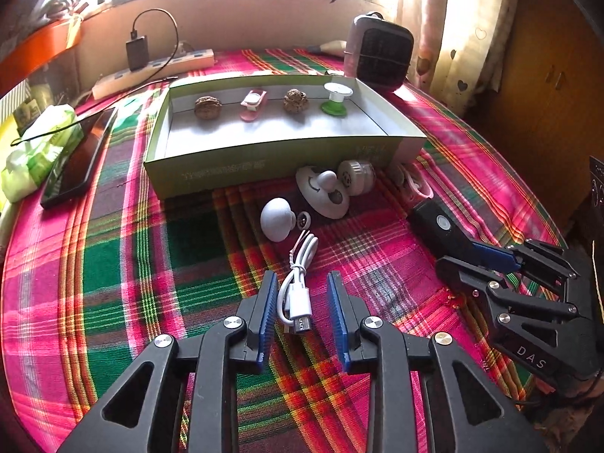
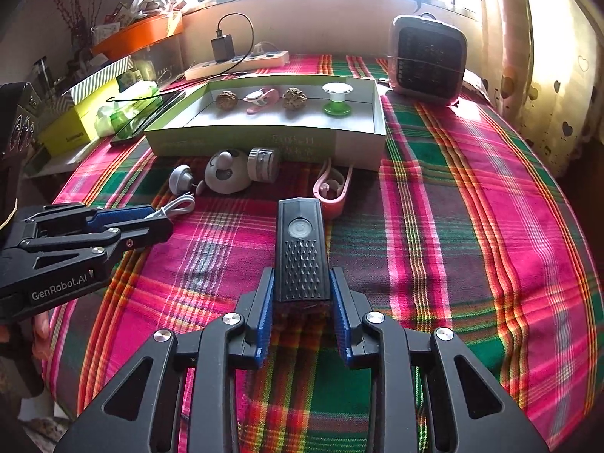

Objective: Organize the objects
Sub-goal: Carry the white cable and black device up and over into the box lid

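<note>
Plaid cloth (image 1: 113, 264) in pink, green and yellow covers the table. Left gripper (image 1: 300, 294), at 6 o'clock in its own view, stands parted with the coiled white USB cable (image 1: 296, 283) lying between the blue pads (image 1: 267, 302); contact with them cannot be confirmed. At 12 o'clock sits the shallow green box (image 1: 264, 162), holding, from 9 toward 3 o'clock, a walnut (image 1: 207, 107), a pink clip (image 1: 253, 102), a second walnut (image 1: 296, 100) and a green-and-white spool (image 1: 336, 98). Just before the box lie a white mushroom-shaped knob (image 1: 276, 219), a white disc toy (image 1: 321, 192) and a ribbed white cap (image 1: 355, 177). Right gripper (image 2: 302, 302), at 6 o'clock in its view, has its jaws narrowed onto both sides of the black flashlight (image 2: 300, 249), which rests on the cloth pointing toward 12 o'clock; a pink loop (image 2: 332, 192) lies beside its far end.
</note>
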{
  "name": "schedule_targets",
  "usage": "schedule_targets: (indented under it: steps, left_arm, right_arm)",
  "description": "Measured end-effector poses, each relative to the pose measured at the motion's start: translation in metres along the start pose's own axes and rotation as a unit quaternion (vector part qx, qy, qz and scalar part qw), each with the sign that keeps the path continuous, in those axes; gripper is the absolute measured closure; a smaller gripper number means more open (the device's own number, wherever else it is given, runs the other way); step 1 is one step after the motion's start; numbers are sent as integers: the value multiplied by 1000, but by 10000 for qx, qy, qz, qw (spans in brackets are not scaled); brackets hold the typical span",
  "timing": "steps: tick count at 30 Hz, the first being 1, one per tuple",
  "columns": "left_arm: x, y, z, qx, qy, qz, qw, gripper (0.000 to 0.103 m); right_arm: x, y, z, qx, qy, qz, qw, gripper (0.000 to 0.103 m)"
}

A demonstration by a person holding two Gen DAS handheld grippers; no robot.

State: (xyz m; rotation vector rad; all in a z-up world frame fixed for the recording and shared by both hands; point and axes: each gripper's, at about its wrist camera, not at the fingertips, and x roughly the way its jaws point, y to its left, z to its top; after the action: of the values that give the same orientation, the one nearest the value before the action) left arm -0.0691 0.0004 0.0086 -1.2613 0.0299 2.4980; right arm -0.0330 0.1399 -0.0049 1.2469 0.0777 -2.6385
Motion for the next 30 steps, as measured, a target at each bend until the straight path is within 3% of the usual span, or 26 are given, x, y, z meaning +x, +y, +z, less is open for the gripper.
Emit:
schedule_targets:
  steps: [2, 4, 15, 22, 27, 30]
  left_arm:
    - [1, 1, 1, -9, -27, -12, 10000, 77]
    - [1, 3, 2, -80, -58, -41, 9999, 77]
    - [3, 0, 1, -60, -214, 124, 9997, 77]
    - [3, -3, 0, -16, -166, 222, 9996, 78]
    - [2, -3, -1, -14, -181, 386, 9991, 87]
    - [3, -2, -1, -47, -167, 393, 9991, 88]
  right_arm:
    - [2, -1, 2, 25, -38, 62, 10000, 69]
    - [3, -1, 4, 68, -85, 163, 9998, 58]
    - [11, 4, 11, -134, -74, -11, 9999, 57]
    - [8, 2, 8, -98, -134, -86, 9998, 69]
    - [8, 4, 7, -122, -157, -53, 9998, 75]
    - [8, 4, 7, -119, -159, -50, 9998, 75]
